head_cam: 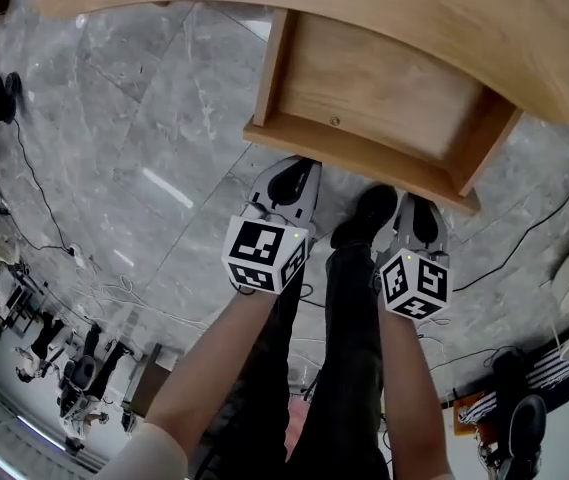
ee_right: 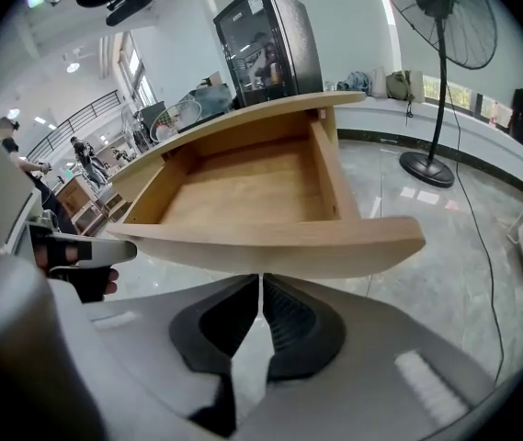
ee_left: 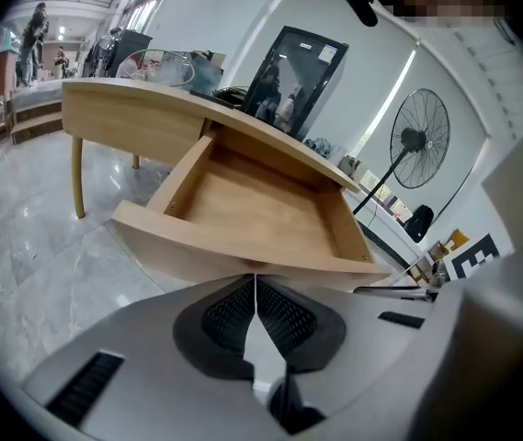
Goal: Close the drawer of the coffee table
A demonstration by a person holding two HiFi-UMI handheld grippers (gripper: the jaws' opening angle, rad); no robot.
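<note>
The drawer (head_cam: 374,108) stands pulled well out of the coffee table (head_cam: 464,18), its wooden tray bare and its curved front facing the person. Both tools are held side by side at that front. The left gripper (ee_left: 255,288) has its jaws pressed together with nothing between them, and so does the right gripper (ee_right: 261,288). The tips of each sit just below the front's lower edge – contact cannot be judged. Black-trousered legs (head_cam: 354,348) stand between the arms on the grey floor (head_cam: 144,118).
</note>
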